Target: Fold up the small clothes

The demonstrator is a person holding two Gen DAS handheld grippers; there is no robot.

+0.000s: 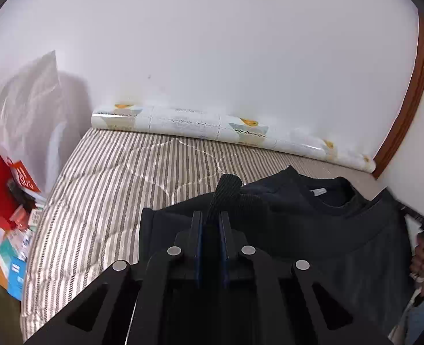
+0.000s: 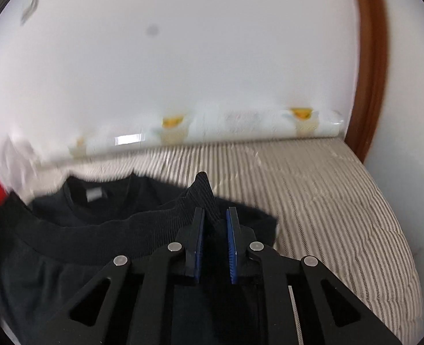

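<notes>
With the left gripper (image 1: 210, 224) and right gripper (image 2: 215, 224) each pinching a corner of the ribbed hem, the black sweatshirt (image 1: 312, 224) hangs over the striped bed (image 1: 111, 178), so both should travel level toward the far collar (image 2: 97, 201), keeping the hem taut.

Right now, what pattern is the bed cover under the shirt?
Thin brown-and-cream stripes with quilted stitching on the bed cover; clearest in the left wrist view.

Both grippers are pointing toward the far wall: the left gripper (image 1: 213, 218) and right gripper (image 2: 215, 215) are each pinching the sweater (image 1: 312, 224).
</notes>
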